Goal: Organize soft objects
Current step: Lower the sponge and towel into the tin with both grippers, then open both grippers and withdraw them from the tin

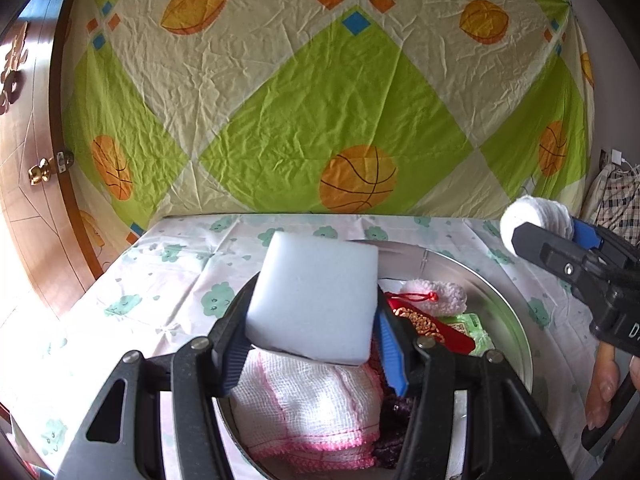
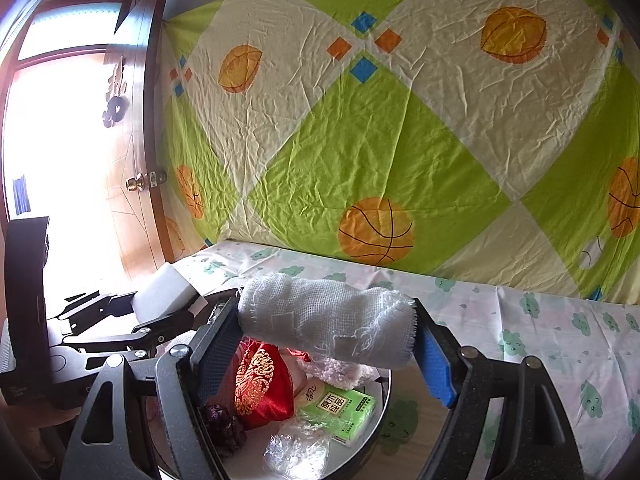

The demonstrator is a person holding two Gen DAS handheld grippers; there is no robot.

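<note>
My left gripper (image 1: 310,344) is shut on a white foam sponge block (image 1: 314,296), held above a round metal tray (image 1: 508,320). My right gripper (image 2: 320,360) is shut on a roll of white gauze (image 2: 326,314), gripped end to end, also above the tray (image 2: 386,396). In the tray lie a pink-edged white cloth (image 1: 308,408), a red embroidered pouch (image 2: 260,384), a fluffy pink toy (image 1: 436,296), a green tissue pack (image 2: 340,412), a dark purple item (image 2: 222,420) and crinkled clear plastic (image 2: 296,448). The right gripper with the roll (image 1: 532,220) shows at the right of the left wrist view; the left gripper's sponge (image 2: 164,292) shows at the left of the right wrist view.
The tray sits on a table under a white cloth with green cloud prints (image 1: 168,276). A green and cream sheet with basketball prints (image 1: 320,100) hangs behind. A wooden door with a brass knob (image 1: 40,172) stands at the left. A hand (image 1: 604,384) holds the right gripper's handle.
</note>
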